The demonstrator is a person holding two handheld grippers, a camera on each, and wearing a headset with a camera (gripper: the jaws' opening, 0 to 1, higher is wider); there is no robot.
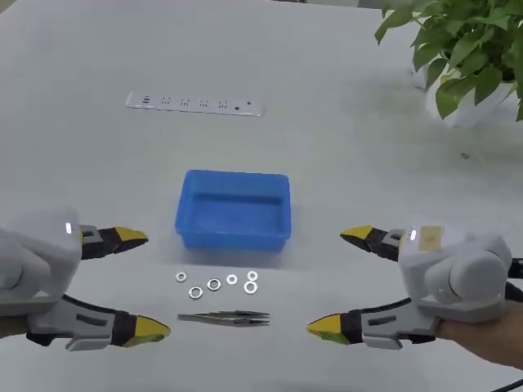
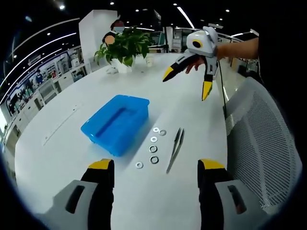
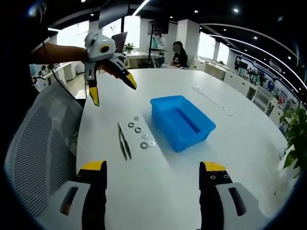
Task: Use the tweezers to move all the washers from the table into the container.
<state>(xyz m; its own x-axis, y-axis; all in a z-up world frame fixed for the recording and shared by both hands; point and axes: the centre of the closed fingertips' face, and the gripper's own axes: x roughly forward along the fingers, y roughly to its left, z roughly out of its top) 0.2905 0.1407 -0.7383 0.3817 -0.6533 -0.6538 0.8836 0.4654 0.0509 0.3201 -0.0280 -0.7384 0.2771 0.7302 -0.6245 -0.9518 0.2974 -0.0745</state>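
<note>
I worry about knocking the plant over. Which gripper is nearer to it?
Right. The right gripper hovers on the plant's side of the table; the left gripper is on the far side, past the tray.
</note>
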